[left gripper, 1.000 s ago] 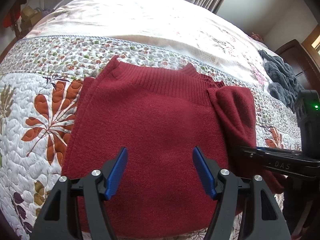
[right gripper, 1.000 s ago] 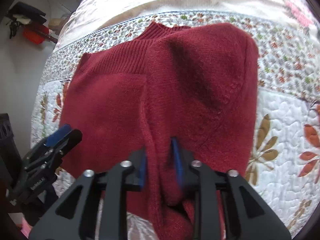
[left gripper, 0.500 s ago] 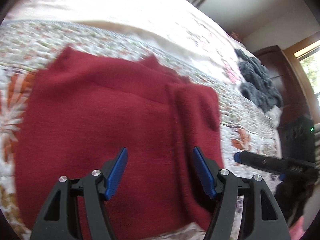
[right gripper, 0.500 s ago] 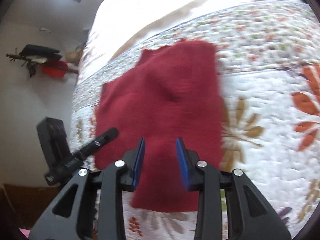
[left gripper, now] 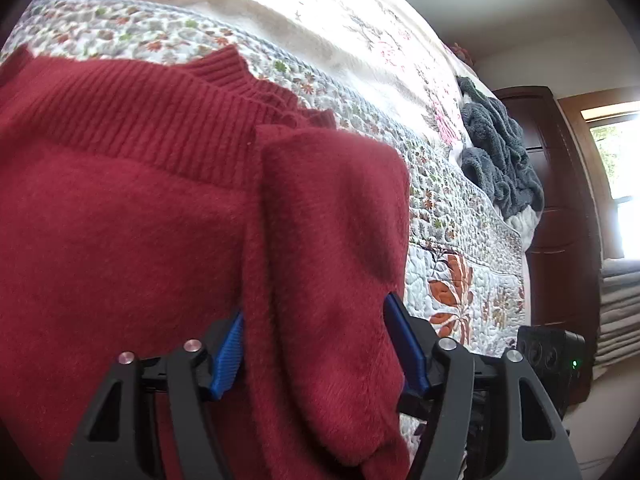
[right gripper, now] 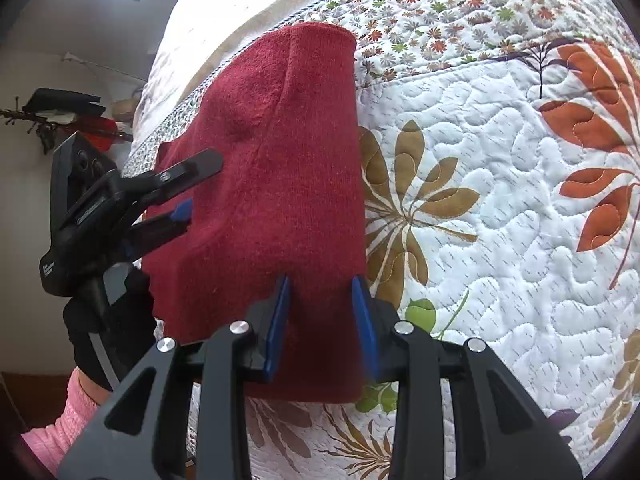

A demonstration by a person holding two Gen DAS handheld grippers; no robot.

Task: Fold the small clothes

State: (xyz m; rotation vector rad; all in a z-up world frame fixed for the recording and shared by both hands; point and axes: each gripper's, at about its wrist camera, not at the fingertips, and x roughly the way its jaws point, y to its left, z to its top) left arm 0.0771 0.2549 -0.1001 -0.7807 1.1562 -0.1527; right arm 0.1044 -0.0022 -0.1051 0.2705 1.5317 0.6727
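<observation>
The red sweater (left gripper: 132, 216) lay on the floral quilt (right gripper: 500, 208), its side panel already folded inward. The left gripper (left gripper: 316, 344) stood with jaws apart, the folded strip between its fingers, not yet pinched. The right gripper (right gripper: 322, 324) was also spread, hovering over the hem just ahead of its tips. To my eye, each should close squarely on both layers near the hem before lifting toward the collar.
</observation>
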